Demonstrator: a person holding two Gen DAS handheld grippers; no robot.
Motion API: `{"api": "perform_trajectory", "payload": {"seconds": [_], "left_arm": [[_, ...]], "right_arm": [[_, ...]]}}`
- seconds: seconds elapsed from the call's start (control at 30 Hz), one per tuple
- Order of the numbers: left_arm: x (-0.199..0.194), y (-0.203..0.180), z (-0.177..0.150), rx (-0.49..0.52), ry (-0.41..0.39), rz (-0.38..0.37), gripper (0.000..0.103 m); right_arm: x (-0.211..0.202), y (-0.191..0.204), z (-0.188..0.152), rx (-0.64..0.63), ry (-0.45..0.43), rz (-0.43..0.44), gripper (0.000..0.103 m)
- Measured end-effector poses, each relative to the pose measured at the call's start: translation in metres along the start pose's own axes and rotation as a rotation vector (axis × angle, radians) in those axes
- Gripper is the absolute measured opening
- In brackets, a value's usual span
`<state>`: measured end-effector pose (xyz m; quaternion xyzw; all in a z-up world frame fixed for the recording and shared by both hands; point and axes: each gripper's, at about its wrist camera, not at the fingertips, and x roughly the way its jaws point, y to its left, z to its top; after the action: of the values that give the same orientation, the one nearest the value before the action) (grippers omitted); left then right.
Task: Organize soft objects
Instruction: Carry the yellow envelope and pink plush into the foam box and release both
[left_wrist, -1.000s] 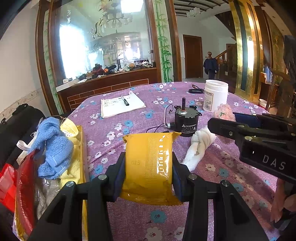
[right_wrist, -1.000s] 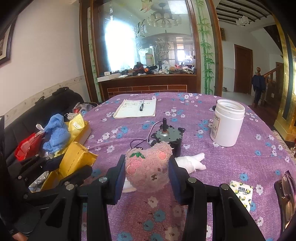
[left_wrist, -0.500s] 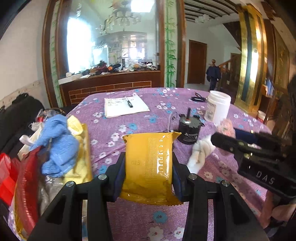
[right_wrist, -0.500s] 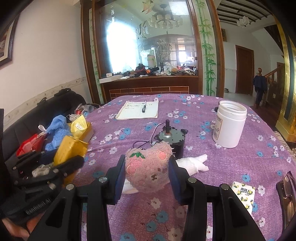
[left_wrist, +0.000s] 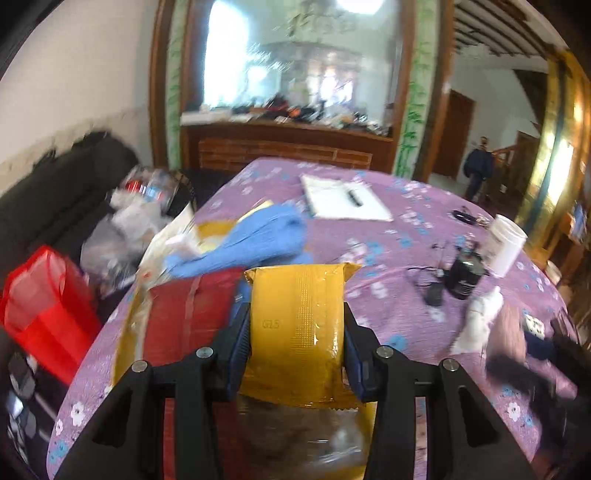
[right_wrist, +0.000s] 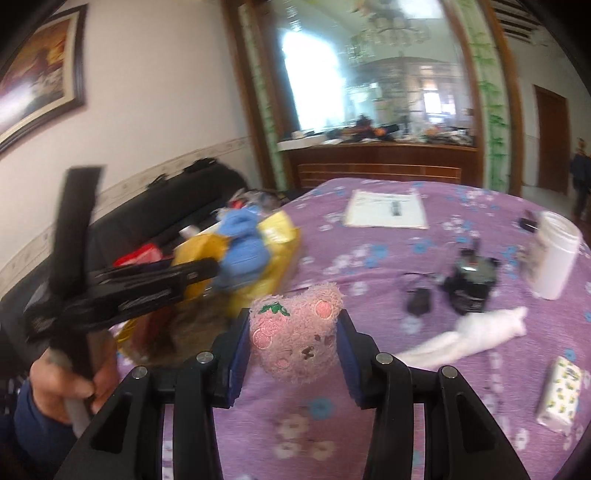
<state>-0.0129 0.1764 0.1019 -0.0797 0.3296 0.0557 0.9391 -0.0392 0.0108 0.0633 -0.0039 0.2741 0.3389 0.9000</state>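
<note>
Right wrist view alone shows the right tool (right_wrist: 293, 341) clenching the pink plush (right_wrist: 295, 334); left tool (left_wrist: 297, 332) clenches a yellow packet (left_wrist: 297, 328).

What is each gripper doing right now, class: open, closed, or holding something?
Left gripper: closed on the yellow packet.
Right gripper: closed on the pink plush toy.

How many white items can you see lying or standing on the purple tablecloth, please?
3: a white jar standing at the right edge, a white cloth lying in front of the black motor, and a notepad at the far side. Others may be hidden in the pile.
</note>
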Motion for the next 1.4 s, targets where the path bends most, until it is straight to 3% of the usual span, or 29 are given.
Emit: {"api": "perform_trajectory", "payload": {"seconds": [0.1, 0.33, 0.53, 0.73, 0.97, 1.4], "left_arm": [[0.007, 0.018, -0.001, -0.050, 0.030, -0.019, 0.043], [0.014, 0.028, -0.001, -0.053, 0.030, -0.019, 0.043], [0.023, 0.033, -0.006, -0.054, 0.043, -0.036, 0.043], [0.027, 0.033, -0.013, -0.035, 0.018, 0.000, 0.043], [0.027, 0.023, -0.019, 0.026, -0.012, 0.068, 0.043], [0.031, 0.021, -0.021, 0.053, -0.016, 0.104, 0.043]], "right_arm": [[0.018, 0.028, 0.001, -0.059, 0.031, 0.040, 0.048], [0.054, 0.056, -0.003, -0.121, 0.090, 0.077, 0.048], [0.078, 0.060, -0.009, -0.142, 0.135, 0.081, 0.049], [0.095, 0.056, -0.015, -0.144, 0.173, 0.083, 0.049], [0.101, 0.059, -0.018, -0.178, 0.177, 0.080, 0.049], [0.107, 0.065, -0.021, -0.200, 0.182, 0.075, 0.049]]}}
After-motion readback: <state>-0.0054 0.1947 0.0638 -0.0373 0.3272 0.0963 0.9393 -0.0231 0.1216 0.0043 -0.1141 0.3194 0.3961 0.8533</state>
